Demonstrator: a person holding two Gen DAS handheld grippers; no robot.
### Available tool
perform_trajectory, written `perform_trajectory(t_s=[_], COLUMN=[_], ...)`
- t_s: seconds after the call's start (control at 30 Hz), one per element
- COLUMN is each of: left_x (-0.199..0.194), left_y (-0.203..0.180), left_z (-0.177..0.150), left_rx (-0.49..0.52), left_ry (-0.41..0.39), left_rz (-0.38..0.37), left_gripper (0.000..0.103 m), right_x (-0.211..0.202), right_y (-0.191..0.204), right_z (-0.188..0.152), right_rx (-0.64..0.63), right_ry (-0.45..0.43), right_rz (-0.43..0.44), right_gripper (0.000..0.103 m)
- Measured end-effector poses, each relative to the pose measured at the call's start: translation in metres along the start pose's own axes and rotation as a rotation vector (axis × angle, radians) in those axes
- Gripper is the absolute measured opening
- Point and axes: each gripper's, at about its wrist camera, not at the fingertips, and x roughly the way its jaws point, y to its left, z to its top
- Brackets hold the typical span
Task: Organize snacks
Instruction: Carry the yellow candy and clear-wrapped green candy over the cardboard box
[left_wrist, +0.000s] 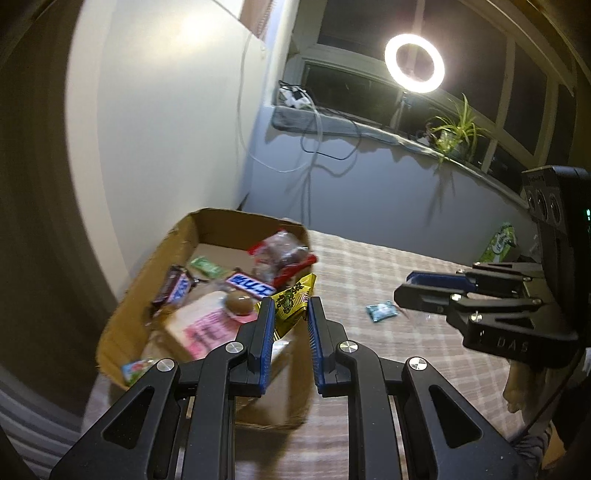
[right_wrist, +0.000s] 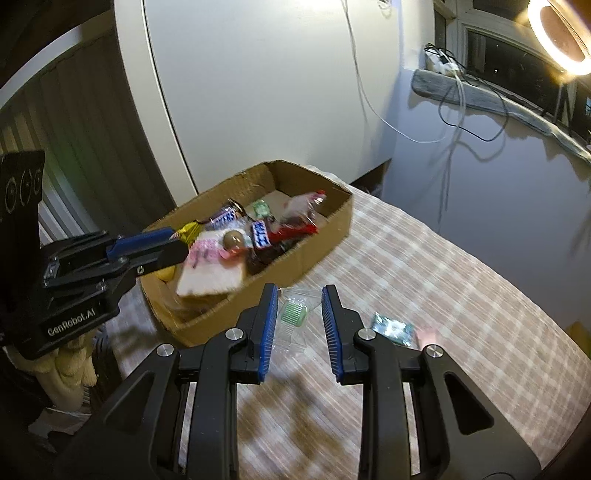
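Only rightward: clear green-centred packet (right_wrist: 294, 314) between tongs (right_wrist: 299, 291).

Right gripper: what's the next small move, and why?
Probably ease the right gripper forward and down onto the clear packet with the green snack. Its jaws stand apart with nothing held, and that packet lies on the checked tablecloth just ahead, beside the cardboard box. The teal packet could follow.

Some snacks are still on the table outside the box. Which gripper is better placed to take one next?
Probably the right gripper: its empty jaws point at the clear packet, with the teal packet beside. The left gripper hangs over the box.
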Motion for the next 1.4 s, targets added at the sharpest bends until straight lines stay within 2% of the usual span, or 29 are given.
perform_trajectory(t_s=[0.47,1.1,1.4], left_x=[0.003,0.012,0.013], left_y=[0.034,0.058,0.063], left_z=[0.001,0.002,0.001], left_rx=[-0.034,-0.057,-0.062], left_ry=[0.003,0.016,0.022], left_rz=[0.04,0.075,0.078], left_gripper=[0.016,0.016,0.017], right_x=[0.046,0.093,0.102], right_y=[0.023,0.035,0.032], right_z=[0.037,0.064,0.069], right_rx=[-0.027,-0.034,-0.014], right_ry=[0.023,0.064,0.077], right_rz=[0.042,0.084,0.093], right_gripper=[0.026,0.026,0.026])
